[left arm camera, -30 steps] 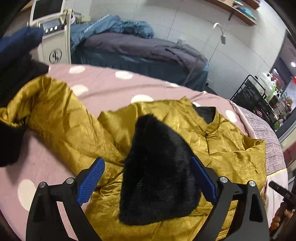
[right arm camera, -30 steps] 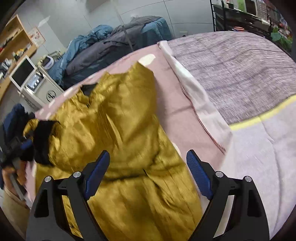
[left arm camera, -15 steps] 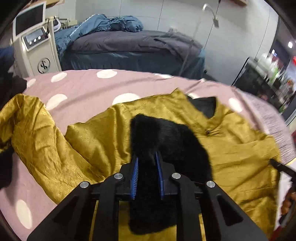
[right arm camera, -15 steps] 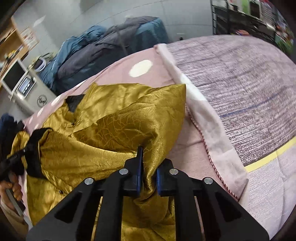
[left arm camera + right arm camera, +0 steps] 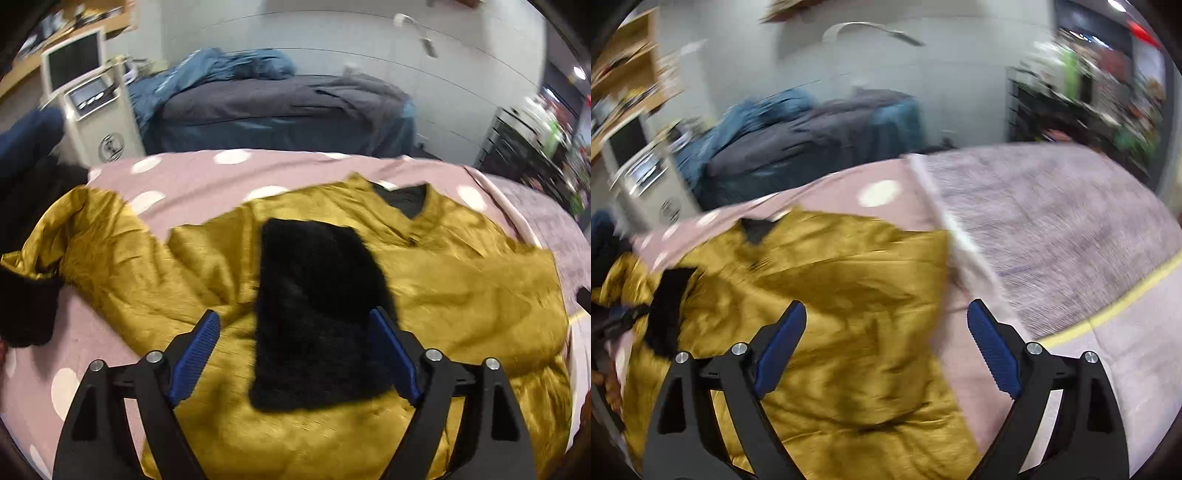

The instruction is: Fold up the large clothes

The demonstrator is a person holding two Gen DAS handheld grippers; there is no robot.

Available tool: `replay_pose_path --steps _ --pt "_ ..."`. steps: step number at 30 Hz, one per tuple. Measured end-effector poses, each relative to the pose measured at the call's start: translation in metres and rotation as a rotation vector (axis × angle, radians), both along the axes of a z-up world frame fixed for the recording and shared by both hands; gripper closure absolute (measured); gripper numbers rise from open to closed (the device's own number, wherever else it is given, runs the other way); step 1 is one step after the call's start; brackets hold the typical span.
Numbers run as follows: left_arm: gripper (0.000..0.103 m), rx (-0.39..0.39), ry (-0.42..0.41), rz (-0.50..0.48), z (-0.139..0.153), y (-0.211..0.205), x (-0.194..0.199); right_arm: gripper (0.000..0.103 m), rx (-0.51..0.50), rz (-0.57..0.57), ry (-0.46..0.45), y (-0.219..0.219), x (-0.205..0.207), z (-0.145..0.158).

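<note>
Gold satin jacket (image 5: 461, 280) lies on the pink dotted bed (image 5: 192, 173), collar at 12. I've got one sleeve across the chest, its black fur cuff (image 5: 314, 314) landing between my left gripper (image 5: 295, 354) jaws. Both left and right gripper (image 5: 886, 343) have just been opening and now gape wide, holding nothing. Other sleeve at 9 isn't folded, body neither, so I'd say early days. Messy blue bed (image 5: 273, 99) at 12, shelves at 2

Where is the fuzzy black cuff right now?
In the left wrist view the black cuff lies flat on the middle of the gold jacket, below its collar, on the dotted pink blanket.
</note>
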State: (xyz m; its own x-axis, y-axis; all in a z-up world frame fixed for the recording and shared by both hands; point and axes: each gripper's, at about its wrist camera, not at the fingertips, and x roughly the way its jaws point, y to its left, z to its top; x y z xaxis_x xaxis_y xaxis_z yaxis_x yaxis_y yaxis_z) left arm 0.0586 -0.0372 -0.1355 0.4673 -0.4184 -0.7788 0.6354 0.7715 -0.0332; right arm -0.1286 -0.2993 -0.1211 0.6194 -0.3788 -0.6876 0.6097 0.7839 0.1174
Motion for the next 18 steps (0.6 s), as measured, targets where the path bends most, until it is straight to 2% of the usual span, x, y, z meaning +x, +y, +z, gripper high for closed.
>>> replay_pose_path --steps 2,4,6,8,9,10,12,15,18 --pt "0.017 0.012 0.036 -0.042 -0.010 -0.014 -0.008 0.015 0.005 0.156 0.067 0.024 0.023 -0.010" --pt "0.016 0.055 0.056 -0.029 -0.024 -0.023 -0.010 0.015 -0.016 0.223 0.151 0.041 0.040 -0.027" --pt "0.014 0.132 0.092 0.008 -0.045 -0.031 -0.004 0.015 -0.007 0.232 0.249 0.047 0.053 -0.050" --pt "0.007 0.127 0.129 0.026 -0.059 -0.030 0.001 0.011 0.089 0.224 0.340 0.044 0.060 -0.082" --pt "0.005 0.123 0.146 0.036 -0.063 -0.030 0.004 0.009 0.117 0.215 0.348 0.043 0.060 -0.091" --pt "0.005 0.119 0.171 0.042 -0.067 -0.028 0.008 0.006 0.094 0.218 0.312 0.045 0.057 -0.092" --pt "0.005 0.102 0.201 0.046 -0.071 -0.024 0.014 0.006 0.038 0.224 0.319 0.053 0.057 -0.095" --pt "0.005 0.121 0.200 0.043 -0.074 -0.027 0.015 0.006 -0.029 0.213 0.341 0.062 0.059 -0.100" --pt "0.005 0.116 0.193 0.061 -0.070 -0.028 0.014 0.005 -0.004 0.190 0.341 0.058 0.060 -0.100"
